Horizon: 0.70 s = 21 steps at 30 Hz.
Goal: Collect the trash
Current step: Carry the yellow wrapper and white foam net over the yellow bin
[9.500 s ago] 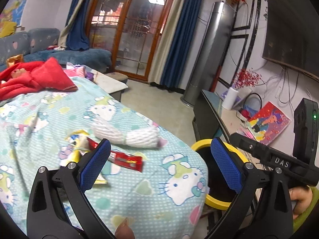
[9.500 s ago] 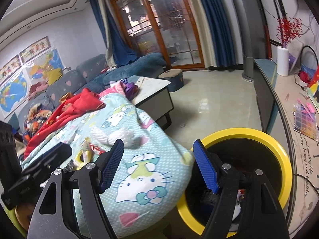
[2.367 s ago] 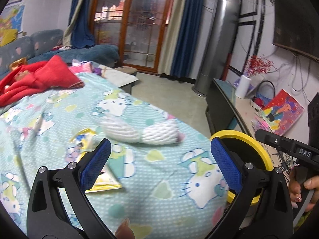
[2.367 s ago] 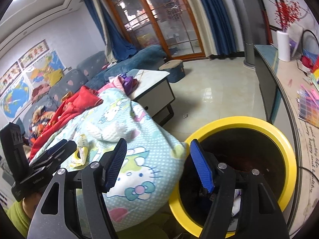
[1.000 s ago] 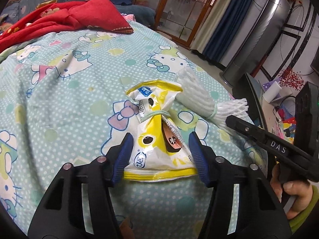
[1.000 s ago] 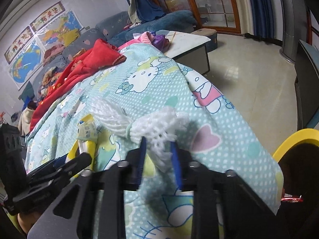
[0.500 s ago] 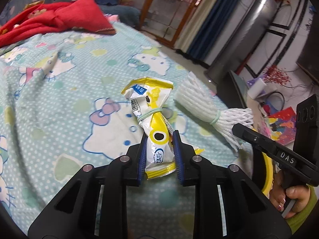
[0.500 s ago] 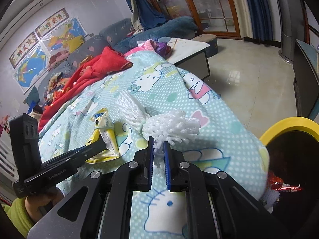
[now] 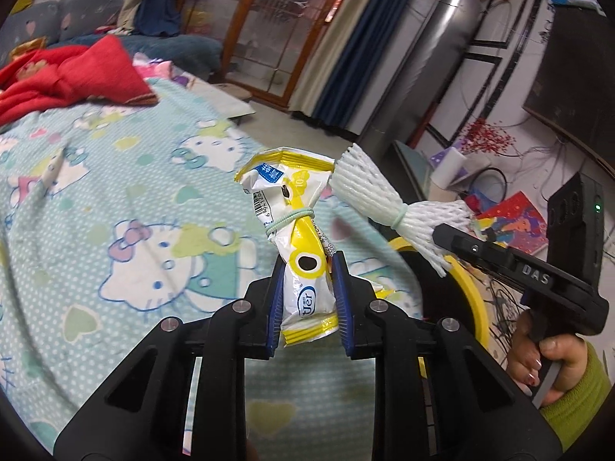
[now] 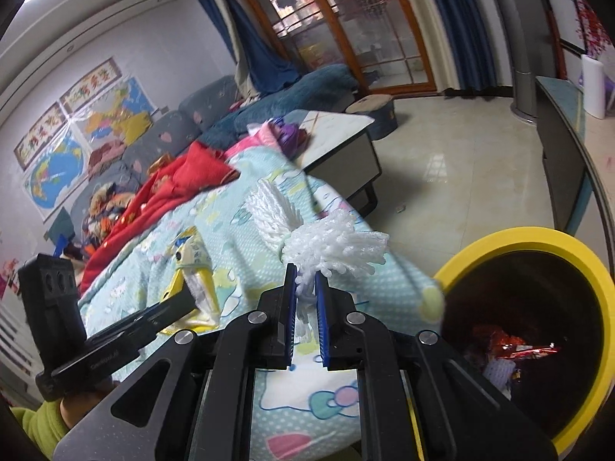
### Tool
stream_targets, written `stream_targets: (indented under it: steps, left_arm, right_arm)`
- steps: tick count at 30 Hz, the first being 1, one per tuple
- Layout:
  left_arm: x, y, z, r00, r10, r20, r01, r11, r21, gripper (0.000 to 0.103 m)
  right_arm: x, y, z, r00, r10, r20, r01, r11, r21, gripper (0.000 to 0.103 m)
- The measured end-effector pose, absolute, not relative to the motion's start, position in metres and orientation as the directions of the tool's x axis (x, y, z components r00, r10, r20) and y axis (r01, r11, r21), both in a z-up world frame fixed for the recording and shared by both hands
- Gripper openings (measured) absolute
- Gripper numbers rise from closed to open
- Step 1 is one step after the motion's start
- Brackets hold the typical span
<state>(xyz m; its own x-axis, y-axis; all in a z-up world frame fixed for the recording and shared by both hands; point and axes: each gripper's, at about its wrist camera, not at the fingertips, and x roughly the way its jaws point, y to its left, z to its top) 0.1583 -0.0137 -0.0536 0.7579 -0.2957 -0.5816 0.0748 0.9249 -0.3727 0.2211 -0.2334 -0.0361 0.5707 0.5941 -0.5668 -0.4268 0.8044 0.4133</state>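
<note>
My left gripper [image 9: 307, 269] is shut on a yellow and white snack wrapper [image 9: 296, 230] tied with a green band, held up above the blanket. My right gripper [image 10: 305, 280] is shut on a white foam fruit net [image 10: 323, 242], also lifted off the bed. In the left wrist view the foam net [image 9: 384, 207] hangs from the right gripper [image 9: 442, 236], held by a hand in a green sleeve [image 9: 553, 376]. The yellow-rimmed black bin [image 10: 546, 246] stands at the right with red wrappers inside. The left gripper [image 10: 188, 299] with the wrapper [image 10: 192, 269] shows at the left.
The bed carries a light blue cartoon-cat blanket [image 9: 96, 199] and a red garment [image 9: 77, 73] at its far end. A low white table [image 10: 346, 142] stands beyond the bed. A dark TV bench [image 10: 565, 153] with clutter runs along the right wall.
Both grippers have risen with their loads: the wrapper and the foam net have come off the blanket. The right gripper has swung toward the yellow bin.
</note>
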Motion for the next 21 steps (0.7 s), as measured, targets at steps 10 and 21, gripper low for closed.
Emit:
stream_targets:
  steps: [10, 21]
  left_arm:
    - [0.160, -0.041, -0.041, 0.755, -0.342, -0.560, 0.160, 0.924, -0.348, 0.017]
    - [0.156, -0.065, -0.036, 0.744, -0.381, -0.550, 0.229, 0.917, -0.325, 0.017]
  right_arm:
    - [0.213, -0.271, -0.027, 0.636, 0.555, -0.536, -0.377, 0.830, 0.412, 0.010]
    - [0.204, -0.303, -0.022, 0.687, 0.505, -0.523, -0.320, 0.856, 0.406, 0.010]
